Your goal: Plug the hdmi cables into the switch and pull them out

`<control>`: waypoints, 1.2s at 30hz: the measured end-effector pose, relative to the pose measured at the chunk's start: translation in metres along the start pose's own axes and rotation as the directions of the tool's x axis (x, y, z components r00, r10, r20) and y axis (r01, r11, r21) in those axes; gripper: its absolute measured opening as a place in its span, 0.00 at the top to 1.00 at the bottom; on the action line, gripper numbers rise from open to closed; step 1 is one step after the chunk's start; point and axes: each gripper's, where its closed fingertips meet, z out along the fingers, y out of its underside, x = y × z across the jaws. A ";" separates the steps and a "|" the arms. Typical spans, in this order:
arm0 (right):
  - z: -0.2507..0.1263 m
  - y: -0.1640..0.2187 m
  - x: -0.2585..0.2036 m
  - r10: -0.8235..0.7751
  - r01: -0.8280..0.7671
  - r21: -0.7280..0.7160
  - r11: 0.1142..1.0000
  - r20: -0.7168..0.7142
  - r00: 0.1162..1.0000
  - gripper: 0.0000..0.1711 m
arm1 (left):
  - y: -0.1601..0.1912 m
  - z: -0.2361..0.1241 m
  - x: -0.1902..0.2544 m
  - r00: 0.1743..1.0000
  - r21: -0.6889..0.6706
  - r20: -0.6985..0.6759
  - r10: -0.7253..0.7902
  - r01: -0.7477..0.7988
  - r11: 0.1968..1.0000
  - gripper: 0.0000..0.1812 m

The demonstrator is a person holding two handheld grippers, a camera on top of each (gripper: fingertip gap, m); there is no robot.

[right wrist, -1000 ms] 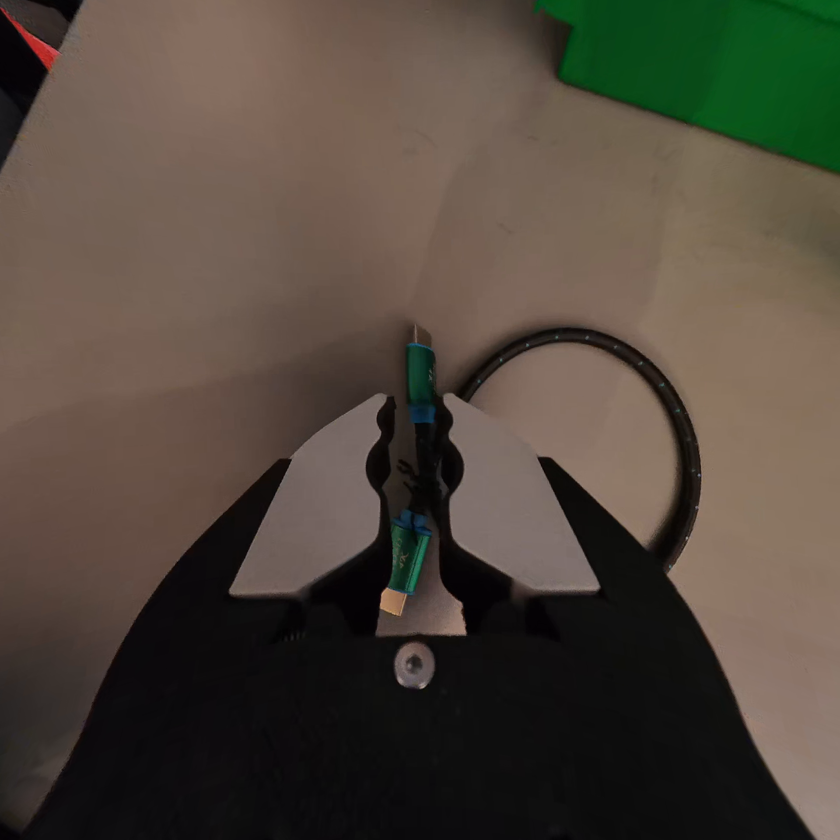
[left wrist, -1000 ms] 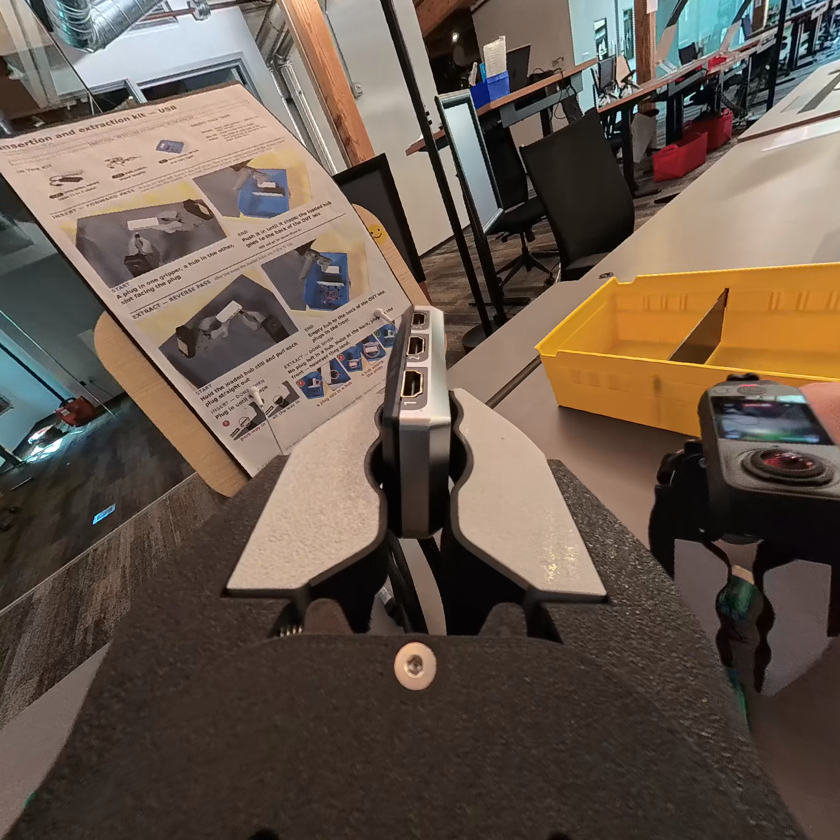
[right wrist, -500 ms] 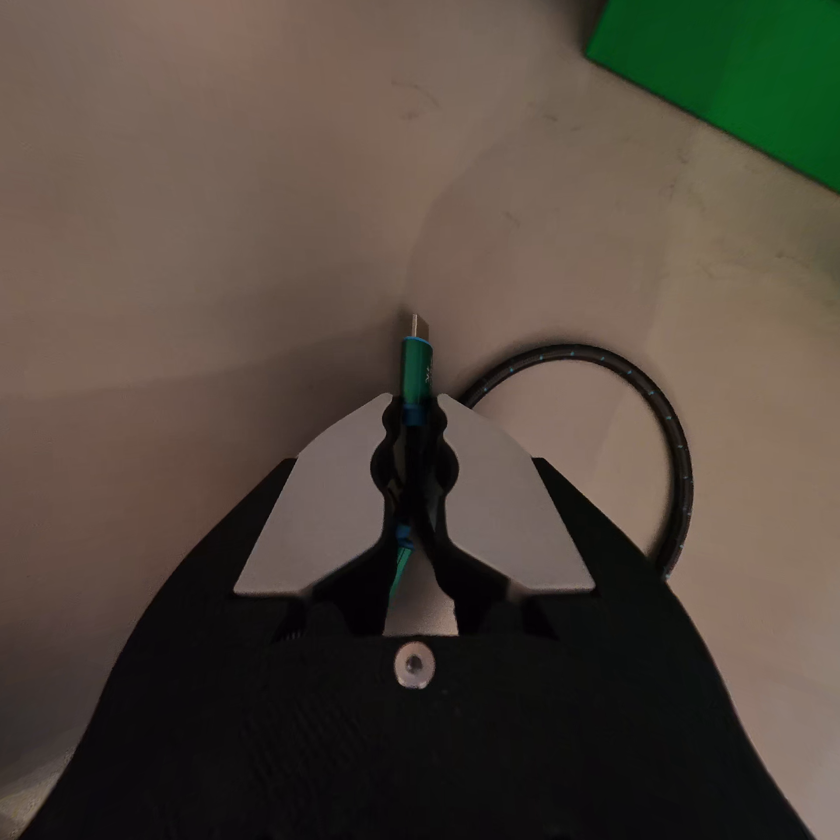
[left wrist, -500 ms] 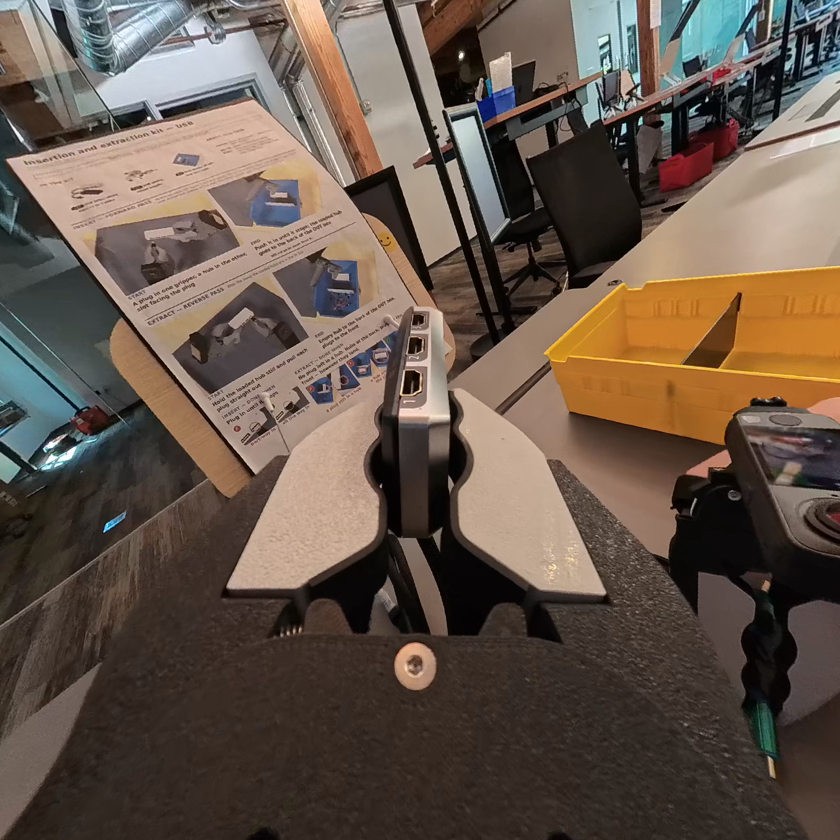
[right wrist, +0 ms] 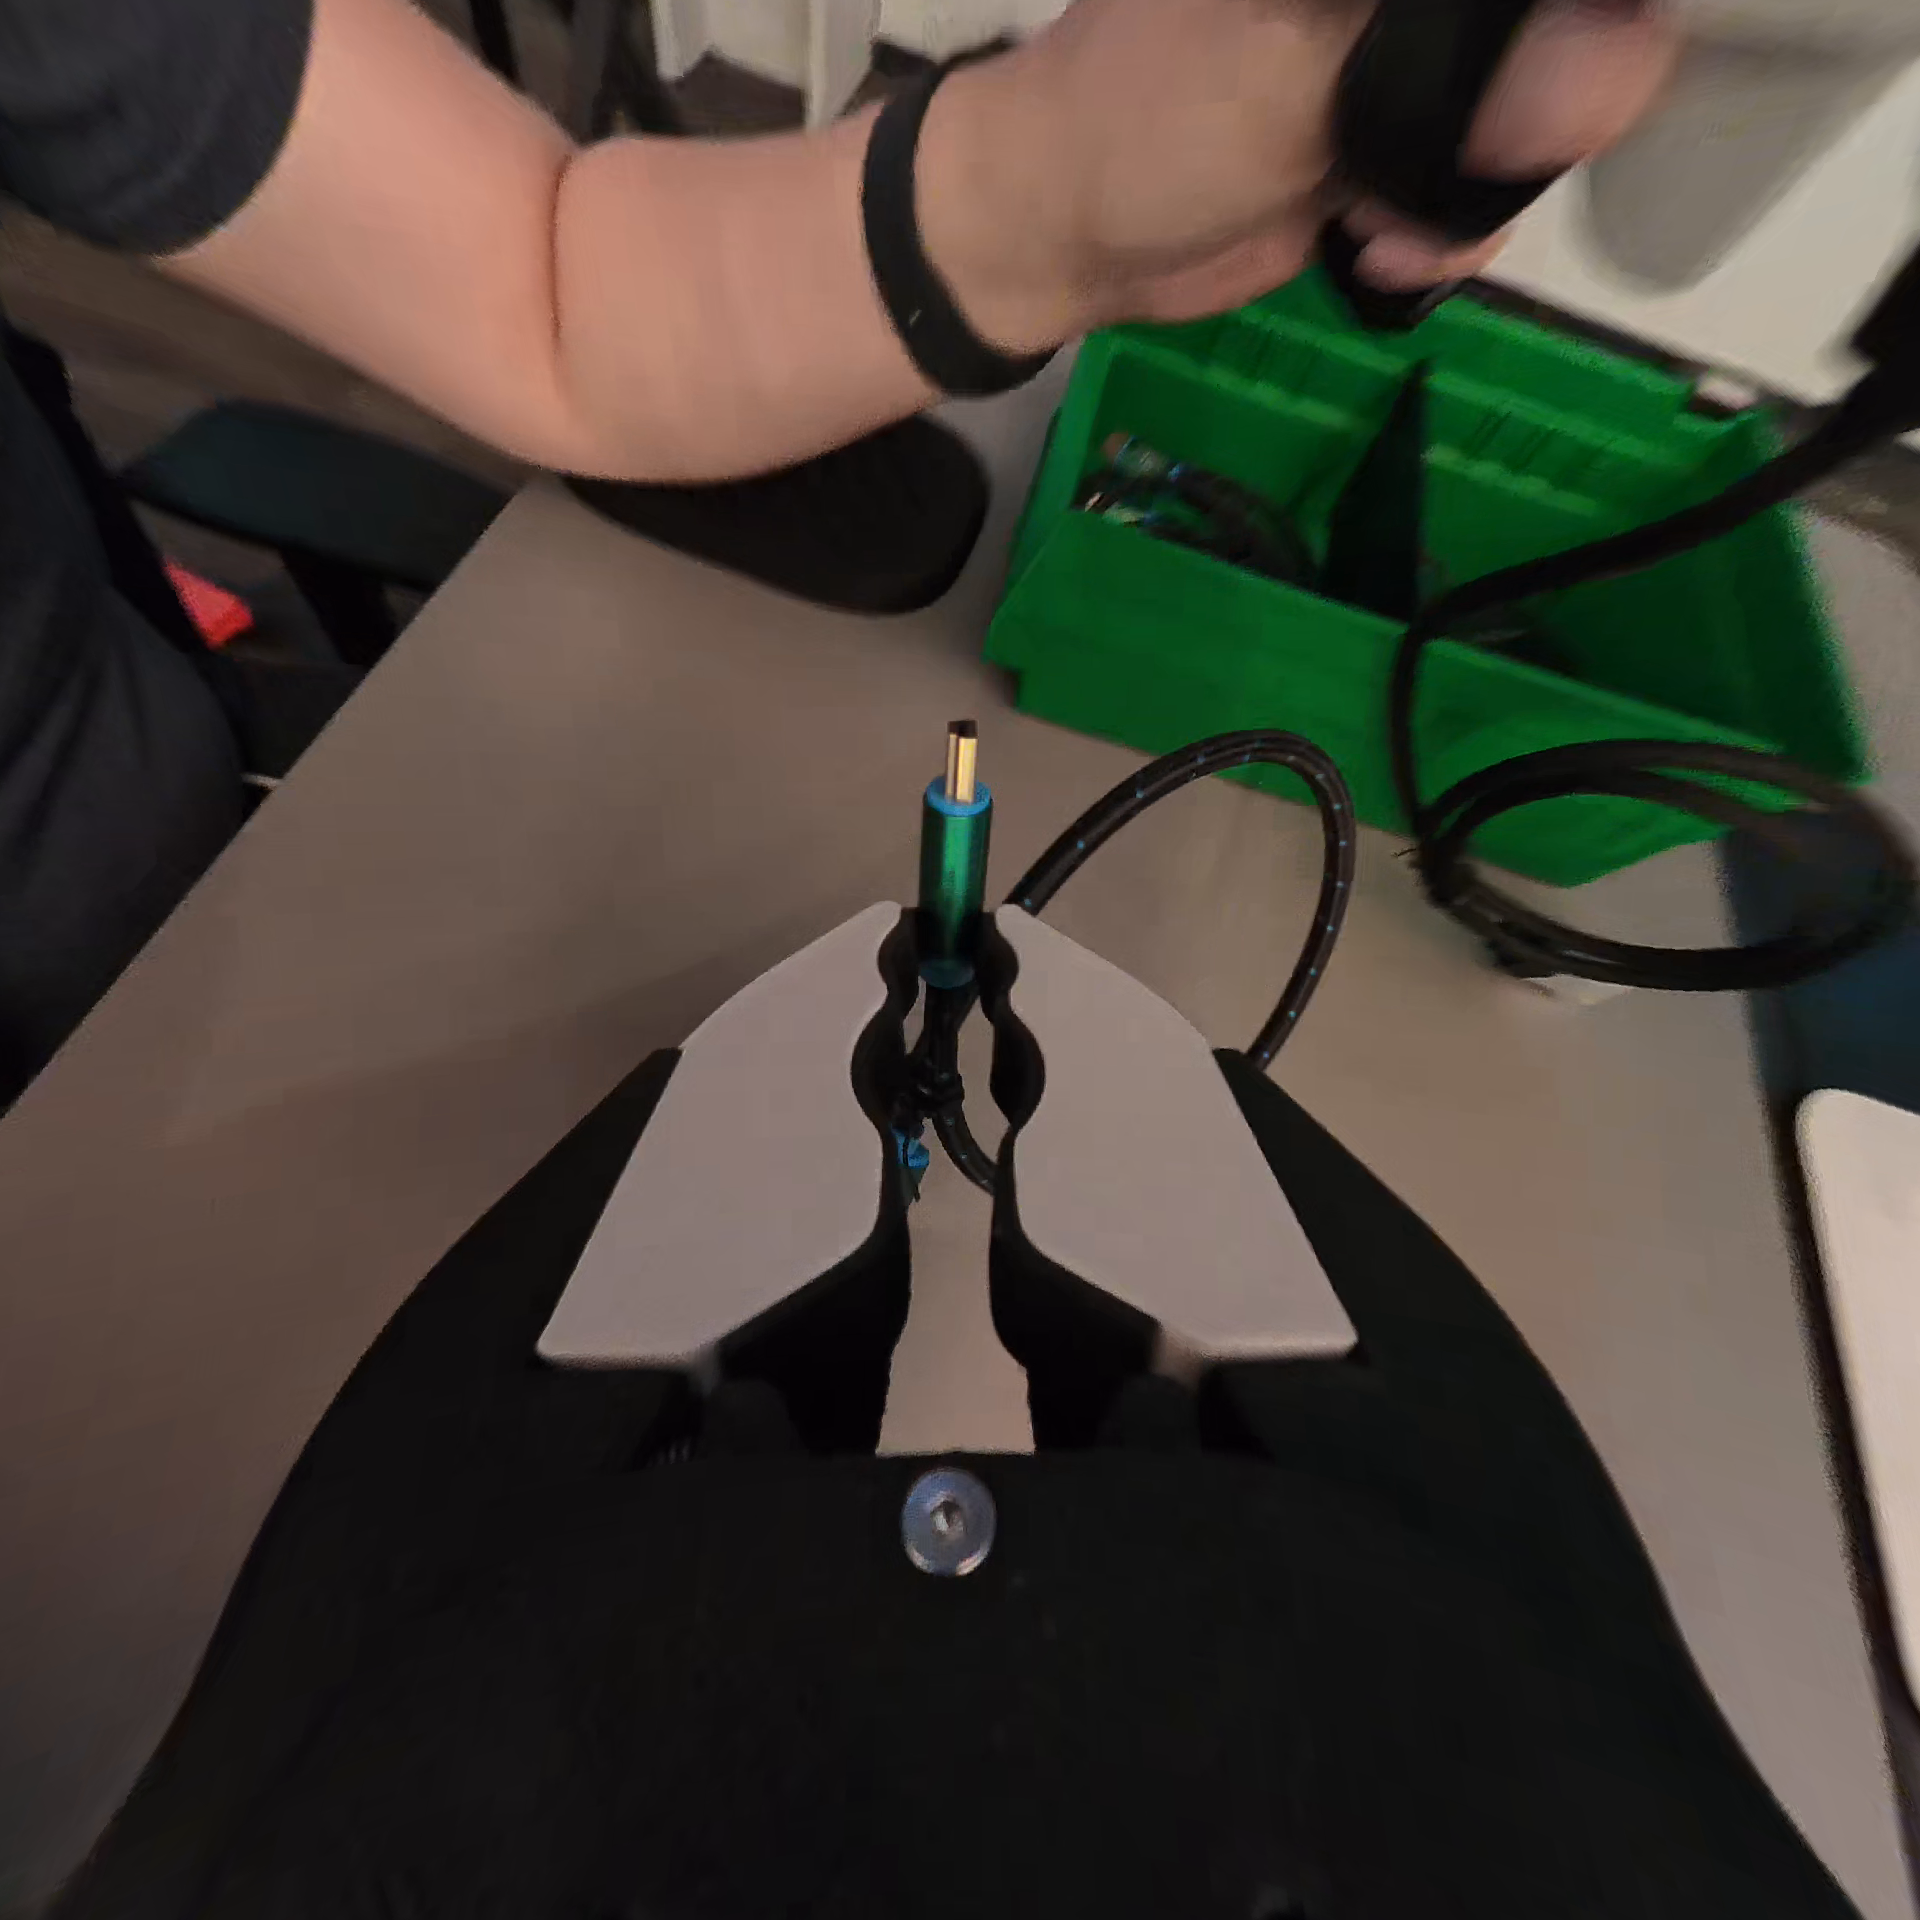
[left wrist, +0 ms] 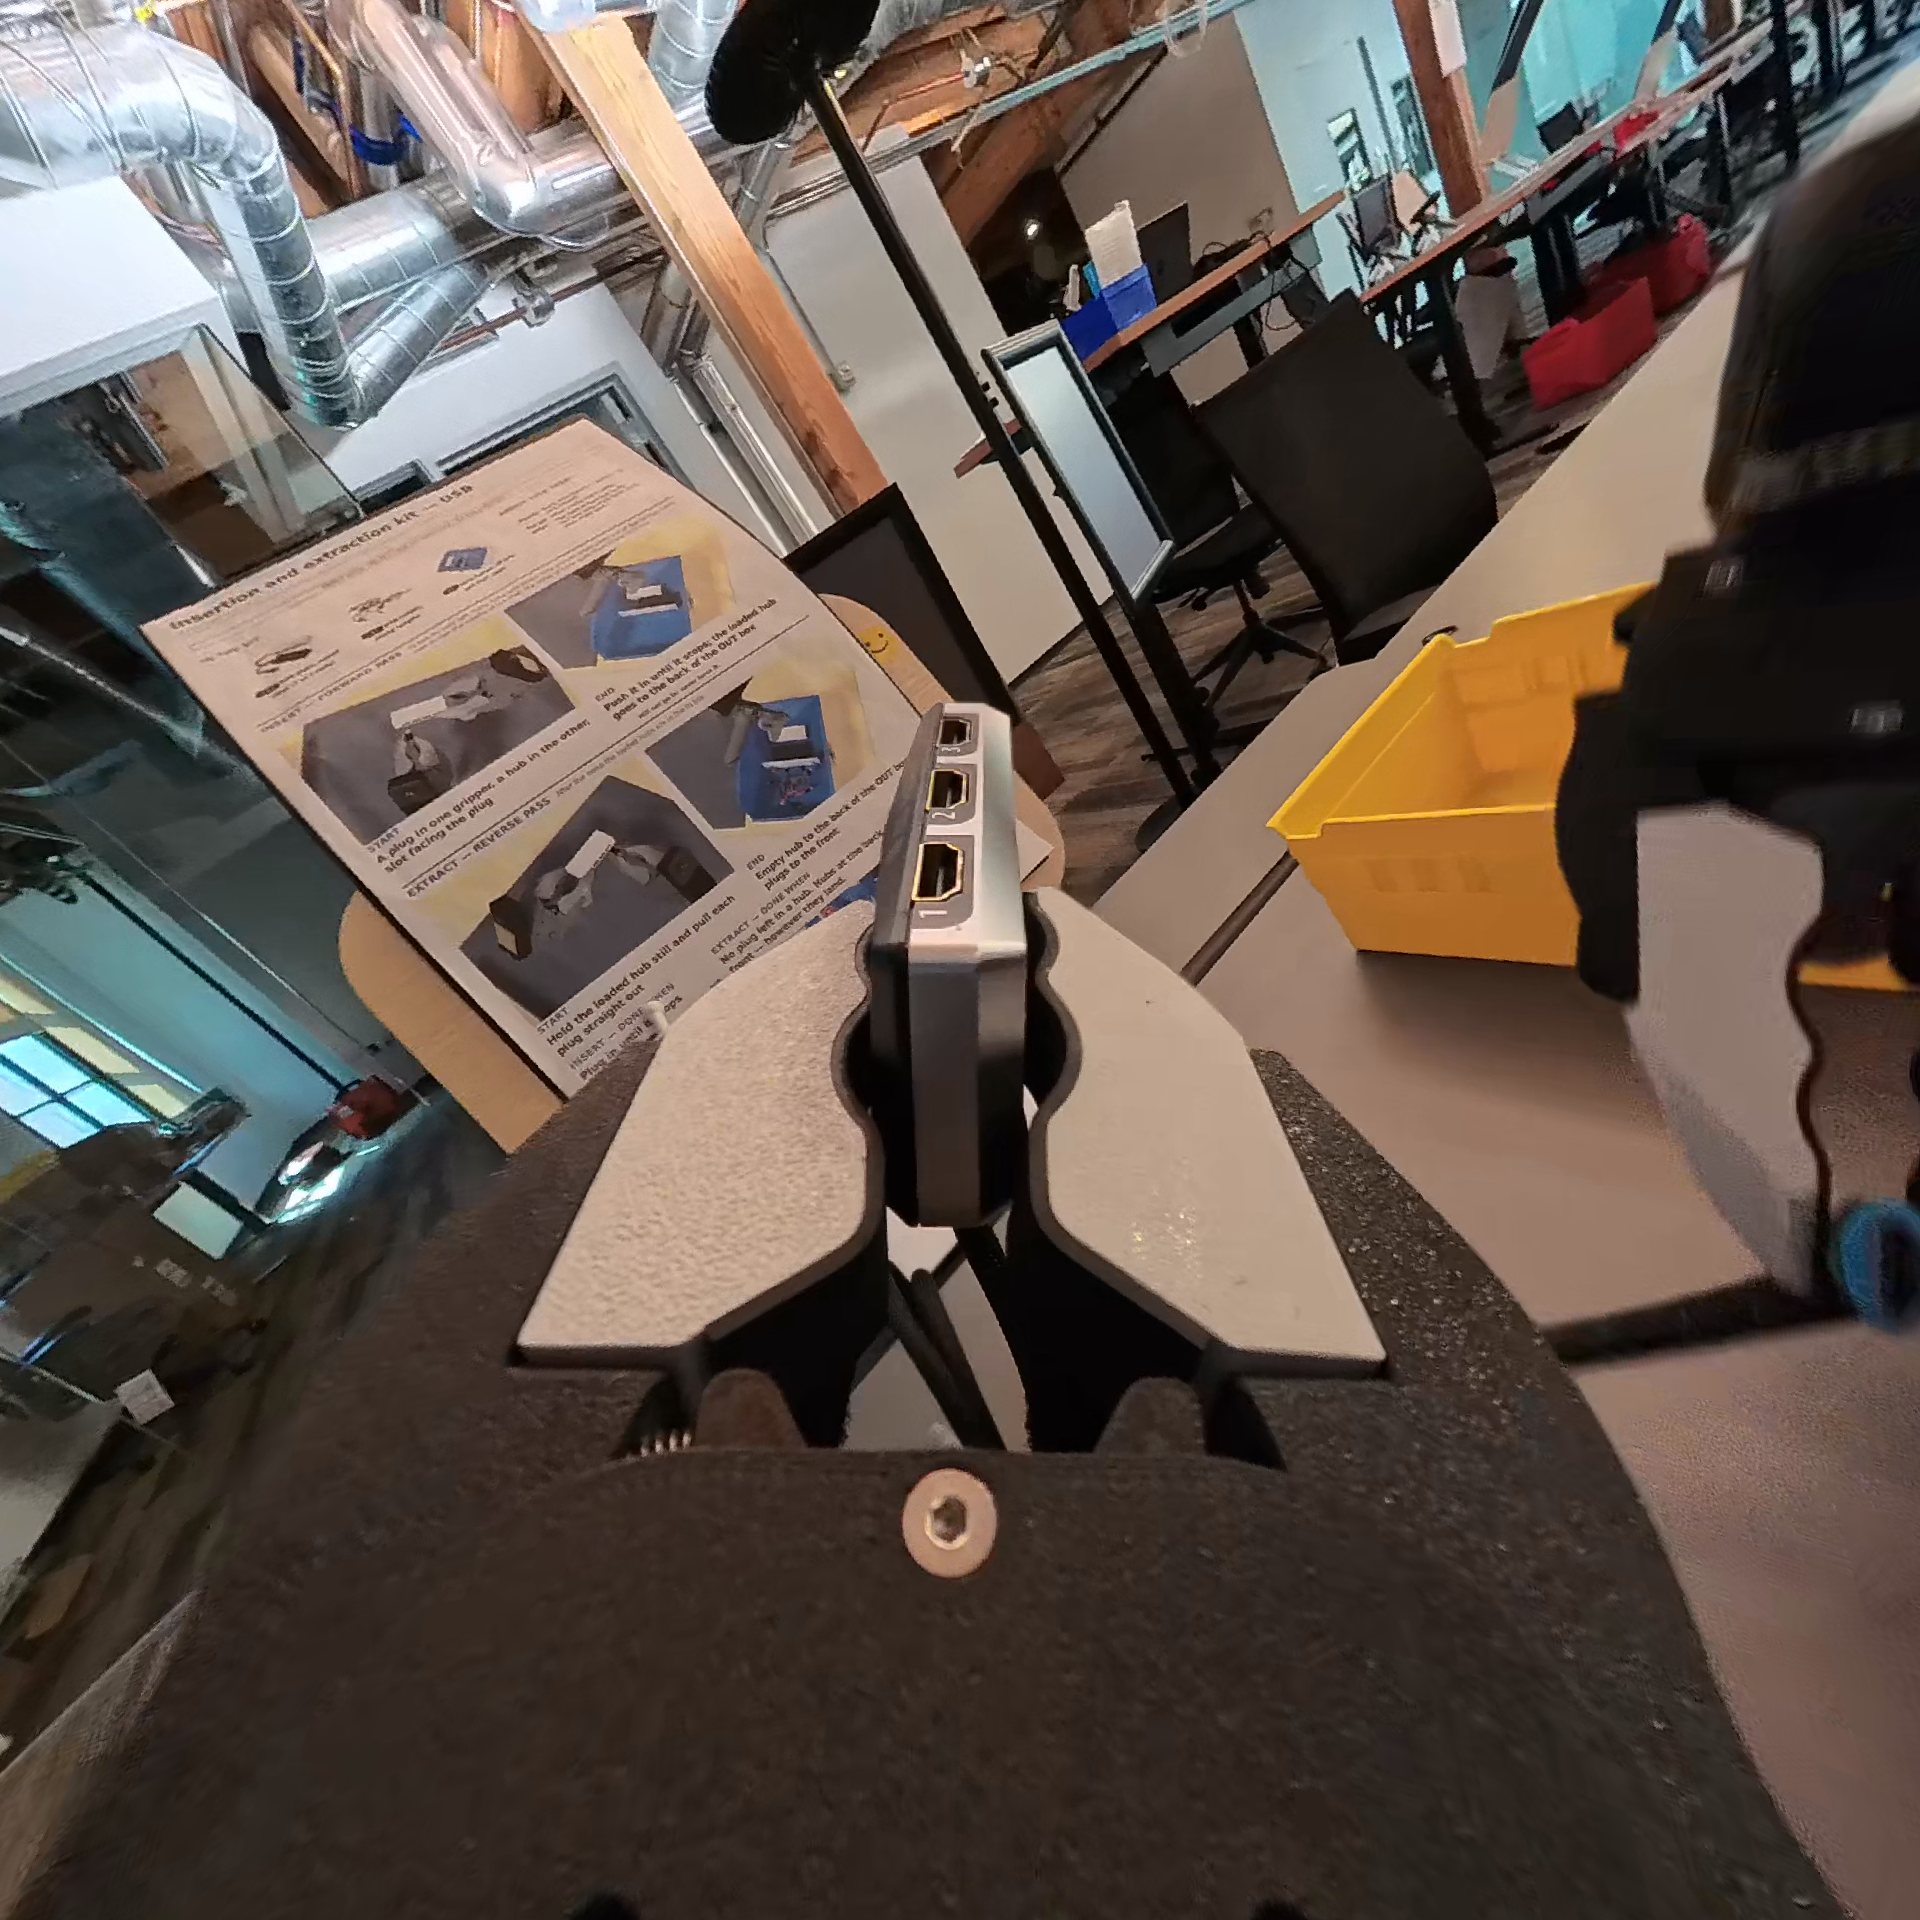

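Right gripper (right wrist: 948, 920) round green hdmi plug (right wrist: 954, 862), tip fwd, beyond fingertips.

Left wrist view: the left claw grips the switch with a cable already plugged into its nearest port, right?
Not quite. The left claw does grip the switch, but the left wrist view shows its nearest port empty; no cable is plugged in there.

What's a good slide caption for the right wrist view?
Right gripper clamps a green HDMI plug above the table.

Left view: bright daylight, wide-angle bending.
Right view: dimmer, warm.
Blur: person's forearm (right wrist: 665, 301) above green bin (right wrist: 1247, 644) smeared.
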 end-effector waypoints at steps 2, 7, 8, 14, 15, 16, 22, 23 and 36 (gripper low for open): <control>-0.017 -0.009 0.008 0.000 0.001 0.026 1.000 -0.065 0.998 0.93 | 0.004 0.002 0.002 0.999 -0.027 0.006 0.045 -0.045 0.999 0.88; -0.052 -0.012 0.023 0.028 -0.027 0.011 1.000 -0.197 0.980 0.93 | 0.013 0.009 0.013 0.985 -0.095 0.014 0.172 -0.170 0.981 0.88; -0.058 -0.008 0.028 0.029 -0.032 -0.011 0.999 -0.235 0.972 0.93 | 0.015 0.011 0.016 0.979 -0.109 0.012 0.202 -0.199 0.974 0.88; -0.081 0.012 0.054 -0.053 -0.028 -0.177 0.984 -0.439 0.897 0.93 | 0.026 0.022 0.042 0.945 -0.163 -0.036 0.324 -0.326 0.931 0.88; -0.085 0.011 0.058 -0.082 -0.017 -0.202 0.979 -0.474 0.877 0.93 | 0.029 0.023 0.046 0.941 -0.171 -0.048 0.335 -0.338 0.926 0.88; -0.088 0.010 0.061 -0.124 0.002 -0.235 0.972 -0.505 0.854 0.93 | 0.031 0.025 0.050 0.939 -0.180 -0.058 0.338 -0.343 0.922 0.88; -0.082 0.032 0.067 -0.309 0.038 -0.471 0.881 -0.514 0.800 0.93 | 0.043 0.028 0.047 0.942 -0.243 -0.057 0.330 -0.334 0.911 0.88; -0.076 0.044 0.070 -0.323 0.027 -0.515 0.857 -0.495 0.807 0.93 | 0.043 0.027 0.043 0.947 -0.249 -0.046 0.318 -0.319 0.914 0.88; 0.034 0.145 0.052 -0.008 -0.189 -0.603 0.775 -0.309 0.951 0.92 | 0.036 0.014 0.010 0.977 -0.251 0.016 0.210 -0.200 0.947 0.88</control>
